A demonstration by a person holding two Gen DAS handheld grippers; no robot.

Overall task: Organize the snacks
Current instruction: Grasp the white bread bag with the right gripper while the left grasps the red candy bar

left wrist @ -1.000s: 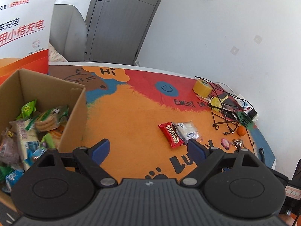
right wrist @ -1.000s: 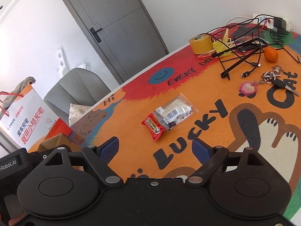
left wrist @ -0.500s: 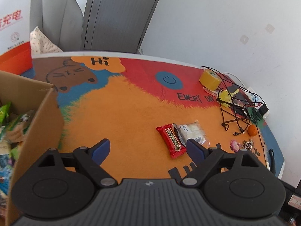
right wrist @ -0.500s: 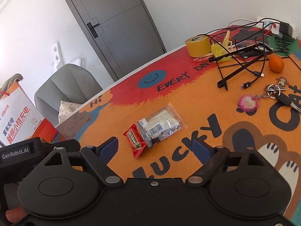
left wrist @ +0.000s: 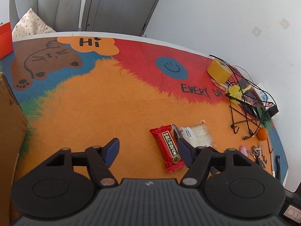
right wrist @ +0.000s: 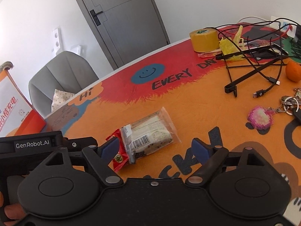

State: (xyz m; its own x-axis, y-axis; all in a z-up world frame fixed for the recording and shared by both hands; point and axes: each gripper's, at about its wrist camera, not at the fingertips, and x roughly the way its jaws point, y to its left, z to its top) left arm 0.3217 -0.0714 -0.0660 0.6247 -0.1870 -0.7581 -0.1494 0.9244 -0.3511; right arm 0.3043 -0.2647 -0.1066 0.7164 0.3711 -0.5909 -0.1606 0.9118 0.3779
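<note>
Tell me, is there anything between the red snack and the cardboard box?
No, only bare orange mat lies between the red snack and the cardboard box, seen in the left wrist view.

Your left black two-finger gripper with blue pads [left wrist: 148, 148] tilts steeply down toward tabletop, jaws closing, part-open, nothing pressed between pads. Its right blue pad [left wrist: 183, 147] sits just beside snack wrappers; contact unclear. Your right black two-finger gripper with blue pads [right wrist: 155, 147] angles down less steeply, jaws spread wide, empty. Left gripper's black body shows at lower left of right wrist view. Fingertips of your hand [right wrist: 11, 211] peek at that view's bottom-left corner.
</note>
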